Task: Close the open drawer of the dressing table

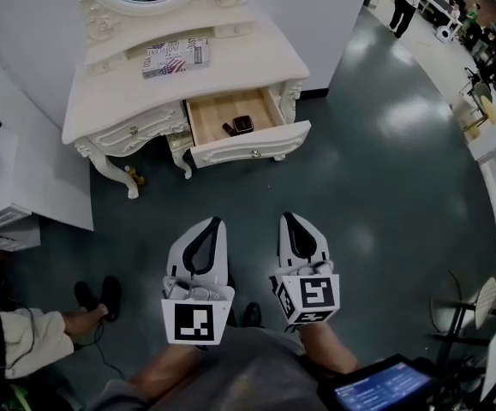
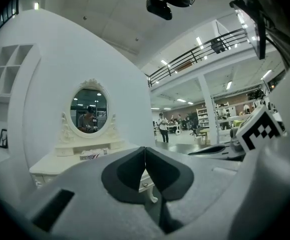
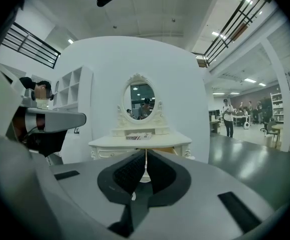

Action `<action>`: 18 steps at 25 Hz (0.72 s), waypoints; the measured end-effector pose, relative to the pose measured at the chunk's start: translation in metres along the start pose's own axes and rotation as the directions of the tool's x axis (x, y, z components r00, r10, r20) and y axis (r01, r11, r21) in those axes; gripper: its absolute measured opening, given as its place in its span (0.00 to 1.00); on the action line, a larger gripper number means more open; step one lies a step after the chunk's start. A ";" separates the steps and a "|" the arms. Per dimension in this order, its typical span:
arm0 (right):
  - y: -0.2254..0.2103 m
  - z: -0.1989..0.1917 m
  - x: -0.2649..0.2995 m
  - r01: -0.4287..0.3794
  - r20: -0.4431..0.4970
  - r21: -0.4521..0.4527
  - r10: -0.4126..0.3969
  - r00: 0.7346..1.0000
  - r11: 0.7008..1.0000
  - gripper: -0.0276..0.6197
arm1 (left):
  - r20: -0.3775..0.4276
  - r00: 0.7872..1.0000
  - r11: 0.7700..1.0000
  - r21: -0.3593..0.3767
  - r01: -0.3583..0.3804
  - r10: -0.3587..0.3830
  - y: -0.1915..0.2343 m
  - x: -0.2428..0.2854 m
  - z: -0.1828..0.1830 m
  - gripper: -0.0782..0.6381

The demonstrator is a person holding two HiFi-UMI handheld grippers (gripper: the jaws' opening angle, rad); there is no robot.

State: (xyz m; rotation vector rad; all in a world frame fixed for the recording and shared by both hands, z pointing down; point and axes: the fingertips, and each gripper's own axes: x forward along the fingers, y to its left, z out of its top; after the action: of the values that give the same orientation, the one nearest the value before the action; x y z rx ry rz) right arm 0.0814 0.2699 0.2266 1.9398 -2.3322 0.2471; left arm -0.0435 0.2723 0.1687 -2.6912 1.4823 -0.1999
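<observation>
The cream dressing table [image 1: 119,101] stands against a white wall at the top of the head view. Its right drawer [image 1: 249,146] is pulled out, with a small dark box [image 1: 243,123] on its wooden bottom. Both grippers hang side by side over the floor, well short of the table. My left gripper [image 1: 216,223] is shut with nothing in it. My right gripper [image 1: 287,218] is shut and holds nothing too. In the left gripper view the jaws [image 2: 145,155] meet in front of the table [image 2: 79,161]. In the right gripper view the jaws [image 3: 145,156] point at the table [image 3: 139,141] and its oval mirror [image 3: 142,100].
A flag-printed book [image 1: 176,57] lies on the tabletop. A seated person's leg and dark shoes [image 1: 93,296] are at the lower left, beside a white panel [image 1: 33,187]. A tablet screen [image 1: 380,388] is at the lower right, a wire stand [image 1: 479,302] beyond it.
</observation>
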 end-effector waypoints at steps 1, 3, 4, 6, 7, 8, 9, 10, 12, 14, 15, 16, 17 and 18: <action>-0.001 0.000 0.009 -0.002 0.001 0.004 0.002 1.000 1.000 0.07 | -0.006 1.000 1.000 -0.005 0.005 -0.006 0.005 0.009 -0.003 0.13; 0.000 -0.002 0.030 -0.007 -0.002 0.011 0.007 1.000 1.000 0.07 | -0.015 1.000 1.000 -0.014 0.016 -0.017 0.017 0.028 -0.010 0.13; 0.000 -0.003 0.041 -0.007 -0.006 0.014 0.007 1.000 1.000 0.07 | -0.025 0.999 1.000 -0.019 0.023 -0.023 0.024 0.037 -0.014 0.13; 0.000 -0.006 0.064 0.002 -0.018 0.019 -0.002 1.000 1.000 0.07 | -0.049 0.998 0.999 -0.034 0.035 -0.036 0.037 0.053 -0.023 0.13; -0.001 -0.006 0.075 0.008 -0.024 0.022 -0.007 1.000 1.000 0.07 | -0.059 0.997 0.998 -0.037 0.041 -0.043 0.043 0.061 -0.028 0.13; -0.001 -0.007 0.085 0.014 -0.030 0.026 -0.013 0.999 1.000 0.07 | -0.066 0.997 0.998 -0.038 0.047 -0.049 0.050 0.069 -0.031 0.13; -0.002 -0.007 0.095 0.021 -0.035 0.029 -0.020 0.999 0.999 0.07 | -0.072 0.996 0.998 -0.036 0.053 -0.055 0.057 0.076 -0.033 0.13; -0.004 -0.006 0.105 0.029 -0.039 0.031 -0.027 0.999 0.999 0.07 | -0.079 0.995 0.998 -0.034 0.059 -0.062 0.063 0.083 -0.035 0.13; -0.006 -0.001 0.123 0.044 -0.042 0.031 -0.043 0.998 0.999 0.07 | -0.087 0.993 0.997 -0.031 0.072 -0.075 0.075 0.097 -0.037 0.13; -0.006 0.006 0.140 0.055 -0.039 0.033 -0.053 0.998 0.998 0.07 | -0.076 0.994 0.996 -0.037 0.082 -0.085 0.088 0.111 -0.034 0.13; -0.006 0.012 0.147 0.058 -0.036 0.034 -0.057 0.998 0.998 0.07 | -0.065 0.994 0.995 -0.040 0.086 -0.089 0.094 0.117 -0.031 0.13; -0.005 0.018 0.153 0.061 -0.031 0.032 -0.060 0.998 0.998 0.07 | -0.053 0.994 0.995 -0.041 0.091 -0.093 0.100 0.123 -0.027 0.13; -0.005 0.025 0.158 0.067 -0.024 0.027 -0.066 0.998 0.997 0.07 | -0.041 0.994 0.995 -0.040 0.096 -0.097 0.105 0.128 -0.022 0.13; -0.007 0.032 0.163 0.073 -0.014 0.020 -0.073 0.997 0.997 0.07 | -0.027 0.995 0.994 -0.038 0.099 -0.100 0.109 0.132 -0.015 0.13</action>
State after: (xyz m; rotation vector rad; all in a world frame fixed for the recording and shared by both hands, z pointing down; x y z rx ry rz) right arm 0.0588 0.1053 0.2243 2.0214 -2.2542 0.2781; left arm -0.0667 0.1027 0.1821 -2.8060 1.3728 -0.2201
